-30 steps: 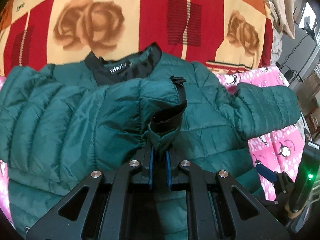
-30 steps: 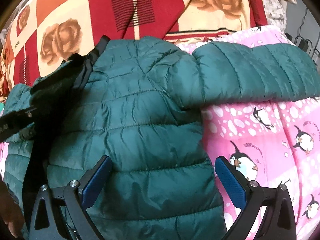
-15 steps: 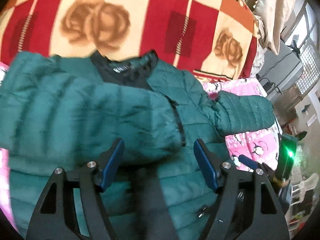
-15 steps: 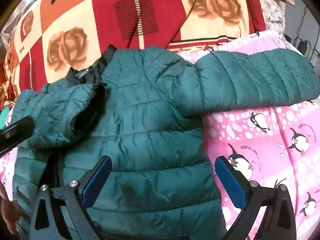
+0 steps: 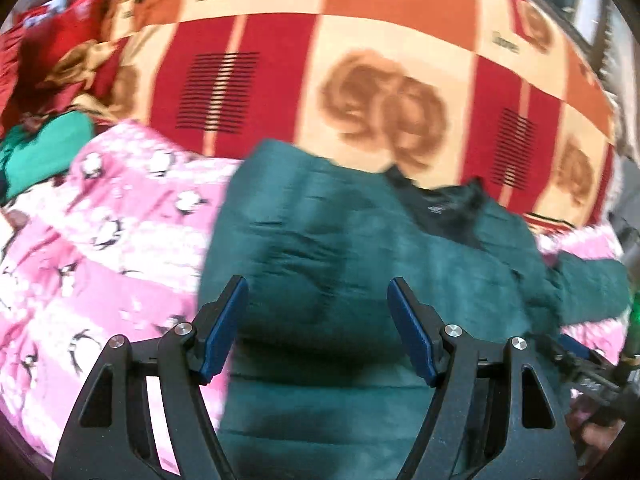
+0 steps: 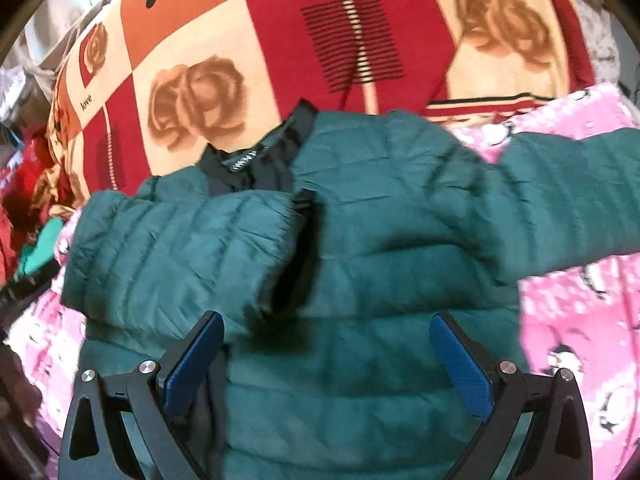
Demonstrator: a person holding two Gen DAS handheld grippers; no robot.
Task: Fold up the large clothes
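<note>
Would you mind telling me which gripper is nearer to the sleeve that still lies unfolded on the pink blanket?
Right. The right gripper hovers open over the jacket's body beside the outstretched sleeve; the left gripper, also open, is across the jacket.

One dark green quilted puffer jacket point(image 6: 380, 264), two sleeves showing: one folded sleeve point(image 6: 180, 256) across the chest, one spread sleeve point(image 6: 568, 184). One pink penguin-print blanket point(image 5: 112, 240), one red-and-cream rose-patterned blanket point(image 6: 360, 40). Two grippers: left gripper point(image 5: 318, 328), right gripper point(image 6: 328, 360).
</note>
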